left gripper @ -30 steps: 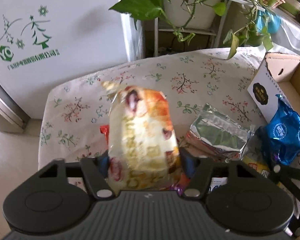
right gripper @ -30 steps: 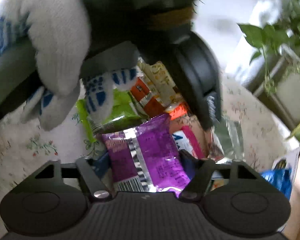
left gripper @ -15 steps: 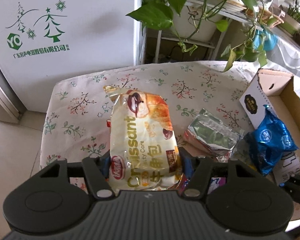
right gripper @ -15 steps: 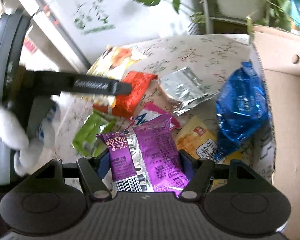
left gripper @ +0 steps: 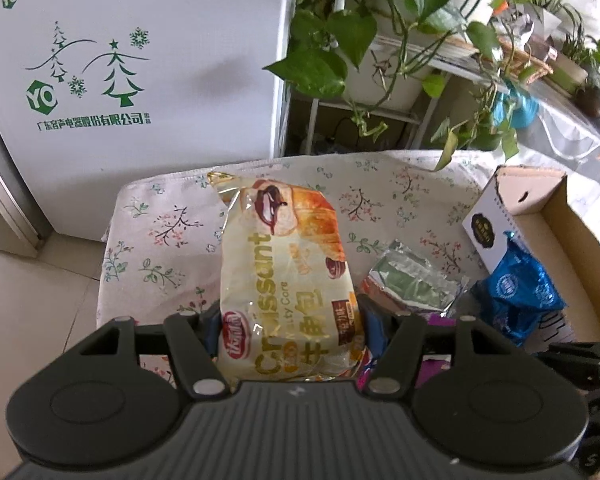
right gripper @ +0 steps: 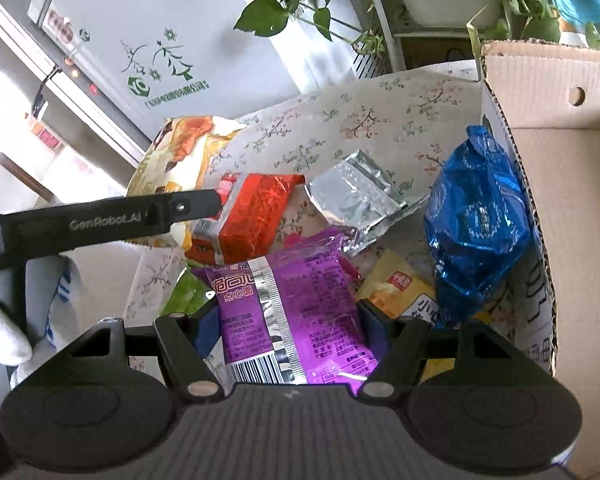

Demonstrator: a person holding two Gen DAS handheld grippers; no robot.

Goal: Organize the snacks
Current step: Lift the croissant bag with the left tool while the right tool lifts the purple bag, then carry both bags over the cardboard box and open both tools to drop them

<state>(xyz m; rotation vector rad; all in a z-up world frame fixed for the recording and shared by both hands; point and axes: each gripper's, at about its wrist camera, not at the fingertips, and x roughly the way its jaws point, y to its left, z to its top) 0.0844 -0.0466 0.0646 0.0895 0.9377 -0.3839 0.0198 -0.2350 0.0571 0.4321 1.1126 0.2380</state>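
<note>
My left gripper (left gripper: 290, 322) is shut on a cream croissant packet (left gripper: 284, 268), held up above the flowered table (left gripper: 172, 224). The same packet (right gripper: 176, 156) shows at the left of the right wrist view, behind the left gripper's black finger (right gripper: 112, 220). My right gripper (right gripper: 288, 322) is shut on a purple snack packet (right gripper: 288, 304). On the table below lie a red packet (right gripper: 256, 216), a silver foil packet (right gripper: 360, 196), a yellow packet (right gripper: 404, 292) and a green one (right gripper: 184, 296). A blue bag (right gripper: 476, 224) leans on the cardboard box (right gripper: 540, 168).
The cardboard box (left gripper: 540, 208) stands open at the table's right edge. A white fridge (left gripper: 120, 80) with green tree print rises behind the table. Potted plants (left gripper: 380, 28) on a metal rack hang over the far side. A gloved hand (right gripper: 4, 340) shows at the left.
The left gripper rose and drew back with the croissant packet, which now faces the camera squarely. The right gripper rolled, swinging its view from the gloved hand to the table and box.
</note>
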